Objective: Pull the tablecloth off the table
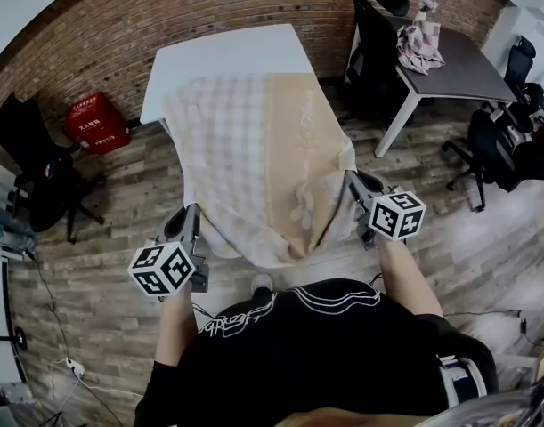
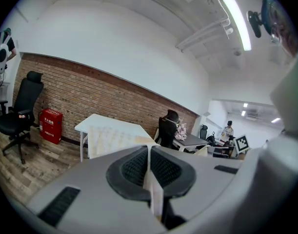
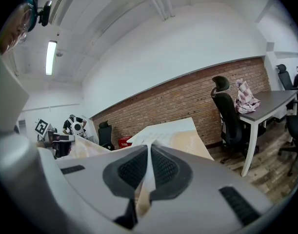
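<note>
1. Head view: the tablecloth (image 1: 254, 163) is seen draped over the white table (image 1: 223, 52), with the table's far end left bare. The cloth's long axis runs from the far end of the table toward the person. Its near edge hangs off the table's near end and sags between the two grippers. The near left corner is held at the left gripper (image 1: 190, 213), and the near right corner at the right gripper (image 1: 353, 179).

2. Left gripper view: the jaws are pressed together on a thin fold of the cloth (image 2: 152, 182), which is pinched edge-on between the dark pads (image 2: 131, 167). The rest of the cloth is seen ahead on the table, stretching away from the jaws.

3. Right gripper view: the jaws are likewise closed on a pale strip of the cloth (image 3: 148, 174), which leads straight from the pads (image 3: 166, 167) to the table.
</note>
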The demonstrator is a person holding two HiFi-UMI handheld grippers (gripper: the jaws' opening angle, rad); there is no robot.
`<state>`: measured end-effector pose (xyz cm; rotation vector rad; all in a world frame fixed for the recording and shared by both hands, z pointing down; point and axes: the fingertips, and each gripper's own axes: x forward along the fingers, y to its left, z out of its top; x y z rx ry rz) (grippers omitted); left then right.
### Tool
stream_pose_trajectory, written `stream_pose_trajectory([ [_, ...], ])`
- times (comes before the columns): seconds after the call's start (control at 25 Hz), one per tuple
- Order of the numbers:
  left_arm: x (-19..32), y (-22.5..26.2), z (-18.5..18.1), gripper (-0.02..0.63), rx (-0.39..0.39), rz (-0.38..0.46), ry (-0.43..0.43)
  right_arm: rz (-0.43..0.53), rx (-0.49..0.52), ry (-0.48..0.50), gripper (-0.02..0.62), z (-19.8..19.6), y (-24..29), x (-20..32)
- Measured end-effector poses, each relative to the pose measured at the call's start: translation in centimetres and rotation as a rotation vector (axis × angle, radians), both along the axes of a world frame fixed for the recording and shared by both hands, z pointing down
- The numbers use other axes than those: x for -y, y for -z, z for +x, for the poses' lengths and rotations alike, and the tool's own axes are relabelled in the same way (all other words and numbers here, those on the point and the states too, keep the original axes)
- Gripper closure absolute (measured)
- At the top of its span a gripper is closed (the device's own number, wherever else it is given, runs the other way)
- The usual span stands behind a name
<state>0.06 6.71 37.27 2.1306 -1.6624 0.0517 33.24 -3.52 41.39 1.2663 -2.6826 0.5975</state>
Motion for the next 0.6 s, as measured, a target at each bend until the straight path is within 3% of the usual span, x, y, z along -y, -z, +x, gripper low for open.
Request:
stream_pose_trajectory([
  [0.6,-1.8,-1.5,4.3,0.601,0.005,-0.039,-0.028,-0.031,0.018,-0.025,0.597,4.4,-1.6,-3.0],
])
